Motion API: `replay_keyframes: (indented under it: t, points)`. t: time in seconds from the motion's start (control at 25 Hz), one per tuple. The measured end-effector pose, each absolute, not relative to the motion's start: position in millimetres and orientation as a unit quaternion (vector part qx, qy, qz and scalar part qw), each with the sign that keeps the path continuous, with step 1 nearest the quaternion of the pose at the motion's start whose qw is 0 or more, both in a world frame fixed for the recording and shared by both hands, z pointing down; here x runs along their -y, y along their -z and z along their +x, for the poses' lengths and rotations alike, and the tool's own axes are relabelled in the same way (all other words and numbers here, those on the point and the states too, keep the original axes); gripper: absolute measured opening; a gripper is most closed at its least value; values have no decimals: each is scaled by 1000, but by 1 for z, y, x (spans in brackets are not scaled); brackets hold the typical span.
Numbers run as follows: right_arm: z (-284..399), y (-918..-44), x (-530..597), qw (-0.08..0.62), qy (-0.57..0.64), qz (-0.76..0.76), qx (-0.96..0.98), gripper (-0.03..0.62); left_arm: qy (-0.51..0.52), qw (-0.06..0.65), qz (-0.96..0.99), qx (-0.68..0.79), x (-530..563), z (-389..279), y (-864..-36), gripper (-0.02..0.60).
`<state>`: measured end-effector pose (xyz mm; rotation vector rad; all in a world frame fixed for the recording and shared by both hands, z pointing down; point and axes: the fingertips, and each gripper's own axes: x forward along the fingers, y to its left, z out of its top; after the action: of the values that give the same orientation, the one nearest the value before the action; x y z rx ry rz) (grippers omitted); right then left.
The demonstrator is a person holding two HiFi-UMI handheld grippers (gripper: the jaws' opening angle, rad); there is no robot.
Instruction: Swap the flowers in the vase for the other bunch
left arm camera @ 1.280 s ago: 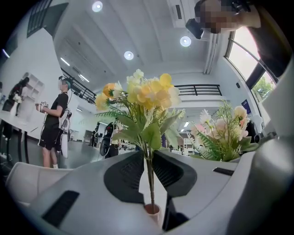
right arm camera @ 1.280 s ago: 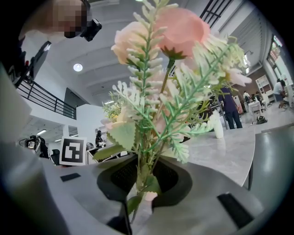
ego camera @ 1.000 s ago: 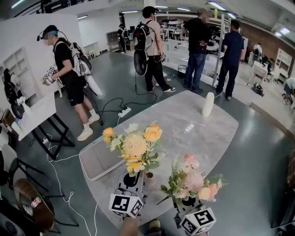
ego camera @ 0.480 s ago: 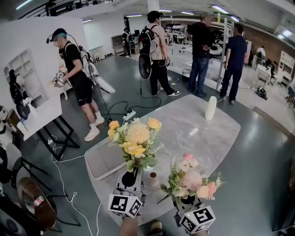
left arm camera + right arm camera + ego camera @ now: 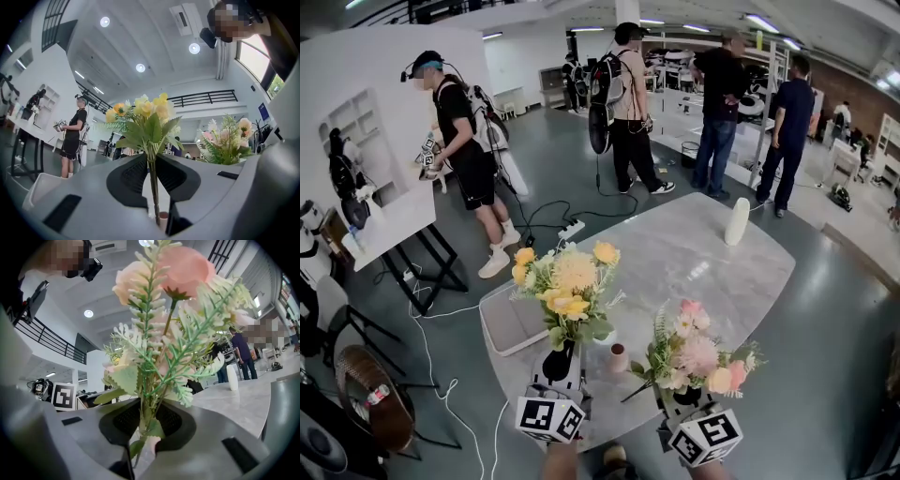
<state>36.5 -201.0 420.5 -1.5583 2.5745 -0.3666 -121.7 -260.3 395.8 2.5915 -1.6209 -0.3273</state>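
Both bunches are off the counter (image 5: 675, 262) at once: the left gripper (image 5: 560, 361) has its jaws pinched on the thin stem of the yellow bunch (image 5: 567, 291), and the right gripper (image 5: 684, 405) has its jaws clamped on the leafy stems of the pink bunch (image 5: 694, 356). The small brown vase (image 5: 619, 357) stands empty on the near part of the counter, between the two grippers. The swap looks to be at its midpoint, though which bunch is due to go in cannot be told from this moment. To do the step well, hold the incoming bunch upright with its stem end hanging free below the jaws. Bring that end straight over the narrow mouth and lower it vertically. Let go only once the stems are seated, because the vase looks light and a sideways push from a top-heavy bunch could tip it. The other bunch should go well to one side, perhaps on the grey tray (image 5: 508, 323) at the left edge, so that the two sets of leaves do not tangle. By count there are two bunches, one yellow and one pink, and two grippers, each holding one. There is one small vase, one tall white bottle-shaped vessel (image 5: 737, 221) at the far right of the counter, one grey tray, and at least four people standing on the floor beyond.
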Motion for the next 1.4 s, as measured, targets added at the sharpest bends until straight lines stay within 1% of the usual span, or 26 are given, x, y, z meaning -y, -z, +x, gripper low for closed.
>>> replay_keyframes:
  t: [0.72, 1.4]
  points:
    - [26, -398, 214, 66, 109, -496, -859, 87, 99, 58, 818, 563, 242, -148, -418, 63]
    - [26, -373, 245, 88, 96, -498, -857, 87, 86, 71, 823, 556, 259, -147, -433, 63]
